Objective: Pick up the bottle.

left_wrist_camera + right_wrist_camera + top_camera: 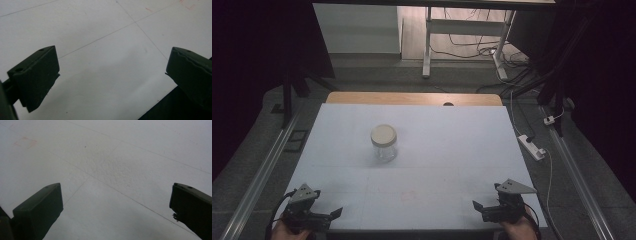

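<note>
Both claws are seen in the high view at the near edge of the white table top (pixel 437 145): the left gripper (pixel 331 215) at the near left corner, the right gripper (pixel 479 207) at the near right corner, each held by a hand at the bottom edge. Their jaws are pointed inward, toward each other, and nothing is held in either. A glass jar (pixel 384 143) with a pale round lid (pixel 383 134) is stood upright left of the table's middle, well apart from both grippers and farther from the person than either. A white power strip (pixel 532 146) is laid on the floor off the table's right edge.

From the left gripper view, the left gripper (pixel 112 72) is shown with its two black jaws spread wide, bare white surface crossed by thin lines between them, and the dark table edge at the lower right.

From the right gripper view, the right gripper (pixel 116 202) is likewise shown wide open, with nothing but lined white surface between the jaws; a faint red mark (pixel 25 142) is seen at the upper left.
</note>
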Motion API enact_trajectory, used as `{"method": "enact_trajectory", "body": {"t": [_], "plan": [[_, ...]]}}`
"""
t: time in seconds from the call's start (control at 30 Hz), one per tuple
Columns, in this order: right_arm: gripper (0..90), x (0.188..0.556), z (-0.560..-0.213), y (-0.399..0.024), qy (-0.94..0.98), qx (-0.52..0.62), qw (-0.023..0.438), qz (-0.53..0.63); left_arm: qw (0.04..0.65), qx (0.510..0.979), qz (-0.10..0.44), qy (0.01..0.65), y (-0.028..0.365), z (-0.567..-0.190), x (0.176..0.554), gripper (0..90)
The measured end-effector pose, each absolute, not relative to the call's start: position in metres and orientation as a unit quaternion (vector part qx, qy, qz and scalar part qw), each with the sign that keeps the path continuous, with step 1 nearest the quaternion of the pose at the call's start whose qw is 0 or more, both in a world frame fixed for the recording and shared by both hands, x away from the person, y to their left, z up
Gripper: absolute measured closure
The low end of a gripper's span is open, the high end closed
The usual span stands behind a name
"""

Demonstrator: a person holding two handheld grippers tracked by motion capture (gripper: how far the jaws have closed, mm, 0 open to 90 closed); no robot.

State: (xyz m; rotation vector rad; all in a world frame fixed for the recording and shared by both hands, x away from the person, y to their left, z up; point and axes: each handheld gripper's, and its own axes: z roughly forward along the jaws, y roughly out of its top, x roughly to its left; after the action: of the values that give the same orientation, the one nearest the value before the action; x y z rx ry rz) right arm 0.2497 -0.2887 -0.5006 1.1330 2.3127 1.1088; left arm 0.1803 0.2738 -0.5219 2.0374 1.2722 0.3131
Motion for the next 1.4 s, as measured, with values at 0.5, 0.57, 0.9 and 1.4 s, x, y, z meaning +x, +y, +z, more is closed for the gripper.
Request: {"method": "enact_trajectory", "body": {"t": [0.5, 0.57, 0.9, 1.4], "plan": [[0.0, 0.2549, -0.5012, -0.2979, 0.795, 0.427, 0.123, 0.413, 0.348, 0.792, 0.116, 0.488, 0.2732, -0.5223, 0.1816, 0.0], [0.0, 0.2553, -0.5014, -0.2979, 0.795, 0.428, 0.12, 0.413, 0.347, 0.793, 0.114, 0.487, 0.2731, -0.5225, 0.1821, 0.0], [0.0, 0.2558, -0.5019, -0.2948, 0.805, 0.419, 0.12, 0.403, 0.338, 0.798, 0.11, 0.487, 0.2708, -0.523, 0.1836, 0.0], [0.0, 0.2565, -0.5026, -0.2926, 0.813, 0.411, 0.113, 0.396, 0.375, 0.785, 0.098, 0.483, 0.2779, -0.5182, 0.1866, 0.0]]}}
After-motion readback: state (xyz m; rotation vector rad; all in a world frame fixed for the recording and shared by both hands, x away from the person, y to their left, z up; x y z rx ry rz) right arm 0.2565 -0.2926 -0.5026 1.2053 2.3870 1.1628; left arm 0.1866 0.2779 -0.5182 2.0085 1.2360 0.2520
